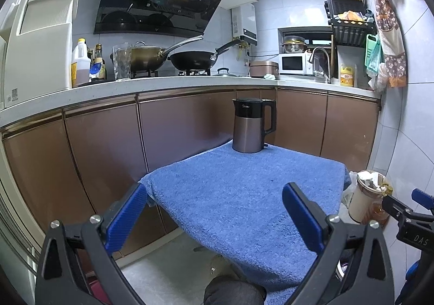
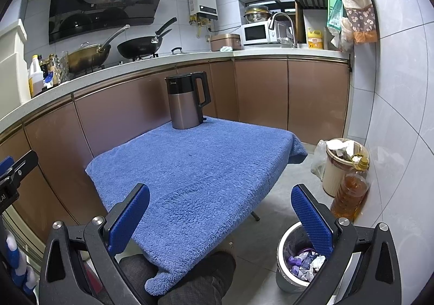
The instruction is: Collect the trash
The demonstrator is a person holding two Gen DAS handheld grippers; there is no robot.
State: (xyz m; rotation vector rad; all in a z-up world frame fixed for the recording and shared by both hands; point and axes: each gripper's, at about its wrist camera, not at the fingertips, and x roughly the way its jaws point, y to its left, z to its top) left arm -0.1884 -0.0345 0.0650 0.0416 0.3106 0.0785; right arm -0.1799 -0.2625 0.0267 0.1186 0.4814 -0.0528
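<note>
- Left wrist view: left gripper w/ jaws spread wide, nothing between the blue pads; it hangs over the near edge of a blue towel covering a small table.
- Electric kettle stands upright at the towel's far edge, handle to the right, in front of brown cabinet doors.
- Right wrist view: right gripper also wide open & empty, over the towel's near right corner.
- Grey trash bin on the floor below the right finger; crumpled paper & purple wrappers inside.
- Beige bin, stuffed w/ white paper, near the tiled wall; oil bottle just beside it.
- Person's knee under the towel's near corner.
- Towel top bare apart from the kettle.
</note>
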